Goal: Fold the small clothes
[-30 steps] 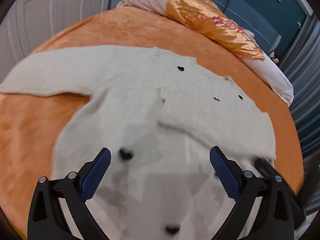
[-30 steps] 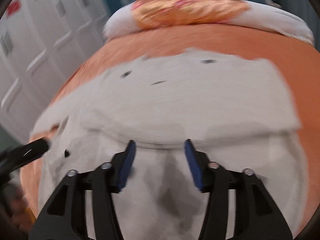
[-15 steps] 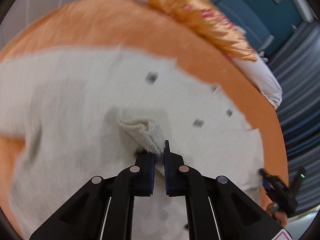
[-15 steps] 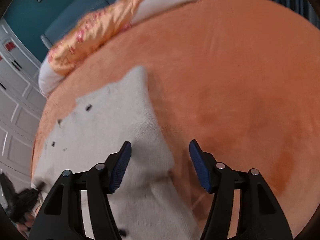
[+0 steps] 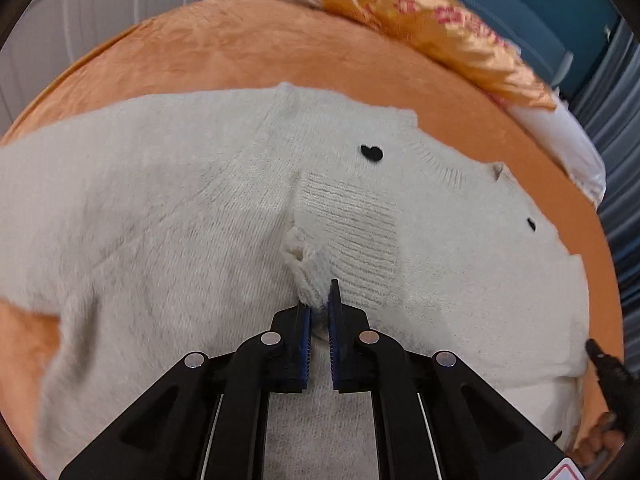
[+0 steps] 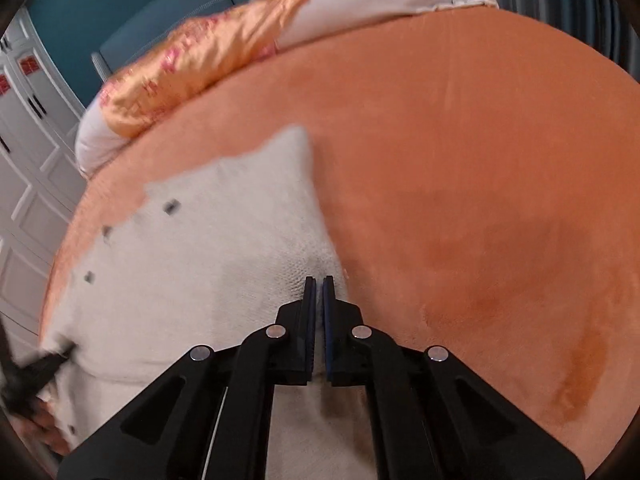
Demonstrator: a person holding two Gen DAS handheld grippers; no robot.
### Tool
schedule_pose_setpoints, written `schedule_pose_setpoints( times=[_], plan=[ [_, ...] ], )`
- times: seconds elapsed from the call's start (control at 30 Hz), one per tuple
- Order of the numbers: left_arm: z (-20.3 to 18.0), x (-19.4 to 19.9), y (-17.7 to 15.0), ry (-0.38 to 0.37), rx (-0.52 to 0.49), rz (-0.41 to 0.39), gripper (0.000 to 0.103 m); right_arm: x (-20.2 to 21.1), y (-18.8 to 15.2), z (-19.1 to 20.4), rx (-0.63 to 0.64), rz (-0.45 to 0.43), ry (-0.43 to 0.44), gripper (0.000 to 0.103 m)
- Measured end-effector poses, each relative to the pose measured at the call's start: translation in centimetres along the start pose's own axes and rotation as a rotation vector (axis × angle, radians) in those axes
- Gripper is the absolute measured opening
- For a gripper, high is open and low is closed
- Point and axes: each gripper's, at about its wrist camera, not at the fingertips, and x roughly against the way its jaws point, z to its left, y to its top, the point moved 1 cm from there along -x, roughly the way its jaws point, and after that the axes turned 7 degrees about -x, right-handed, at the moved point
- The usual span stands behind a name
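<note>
The left gripper [image 5: 318, 300], black with blue ribbed pads, is clenched on a bunched fold of the cream-white knitted sweater with small black heart marks [image 5: 160, 220]; the pinched knit rises in a small ridge from the pads towards the ribbed cuff of a sleeve [image 5: 352, 224] folded across the sweater's middle. The right gripper [image 6: 319, 292], of the same build, is clamped tight on the sweater's edge [image 6: 308, 256], right where the white knit meets the bare cover on that side. In the left wrist view the right gripper's black tip shows at the sweater's far right edge, with a bit of a hand below it near the frame's lower right corner; in the right wrist view the left gripper is a dark blur at the sweater's left edge.

The sweater lies spread flat on the orange plush bed cover [image 6: 480, 160], filling the near and middle part of the bed, one sleeve stretched out towards the bed's left edge. Beyond it the cover is bare up to the head of the bed, where a long white bolster pillow [image 5: 560, 136] wrapped in a shiny gold floral cloth [image 5: 440, 32] lies along the far edge. Behind that stand a teal padded wall panel [image 6: 160, 12] and white panelled cupboard doors [image 6: 28, 152].
</note>
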Motion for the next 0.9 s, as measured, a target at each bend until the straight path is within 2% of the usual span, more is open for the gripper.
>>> schedule_pose_setpoints(
  times=[0.07,0.13,0.2,0.23,0.27,0.3,0.37,0.47,0.53,0.57,0.6,0.7,0.8,0.87,0.9],
  plan=[
    [0.1,-0.2,-0.1,-0.002,0.011,-0.003,0.006,2.3,0.3,0.8,0.027,-0.080,-0.026,0.002],
    [0.3,-0.7,-0.2,0.000,0.009,-0.002,0.008,3.9,0.1,0.9,0.043,-0.125,0.008,0.003],
    [0.4,-1.1,-0.5,0.011,-0.005,-0.007,0.010,3.3,-1.1,0.7,0.104,-0.076,0.001,0.003],
    [0.4,-1.0,-0.5,0.017,-0.012,-0.011,0.011,1.8,-1.9,1.0,0.148,-0.029,-0.035,0.003],
    [0.4,-1.1,-0.5,0.024,-0.019,-0.015,0.012,-0.5,-2.9,0.8,0.194,0.057,-0.096,0.002],
    [0.4,-1.1,-0.5,0.031,-0.024,-0.022,0.013,-1.4,-3.6,0.4,0.211,0.075,-0.109,0.000],
    [0.4,-0.6,-0.8,0.028,-0.014,-0.028,0.013,0.1,-3.2,1.0,0.210,0.037,-0.105,0.001],
    [0.6,0.0,-1.2,0.017,0.003,-0.035,0.014,2.6,-2.5,2.1,0.191,-0.019,-0.041,0.002],
    [0.6,0.4,-1.7,0.019,0.009,-0.039,0.014,1.4,-2.8,2.2,0.225,0.018,-0.087,0.003],
    [0.6,0.4,-1.9,0.020,0.010,-0.036,0.014,-0.8,-3.4,1.6,0.233,0.086,-0.137,0.002],
    [0.5,0.6,-2.1,0.023,0.012,-0.033,0.014,-2.5,-4.0,1.4,0.235,0.114,-0.148,0.000],
    [0.9,1.9,-2.4,0.015,0.037,-0.021,0.013,-0.7,-4.0,2.9,0.285,0.078,-0.165,0.003],
    [2.6,4.4,-3.6,-0.024,0.099,-0.047,0.014,2.1,-5.6,3.6,0.251,0.086,-0.080,0.005],
    [4.5,6.2,-4.8,-0.036,0.150,-0.055,0.026,3.5,-7.8,3.5,0.246,0.109,-0.045,0.005],
    [6.1,7.3,-5.7,-0.027,0.185,-0.059,0.040,4.3,-9.2,3.0,0.252,0.125,-0.034,0.005]
  ],
)
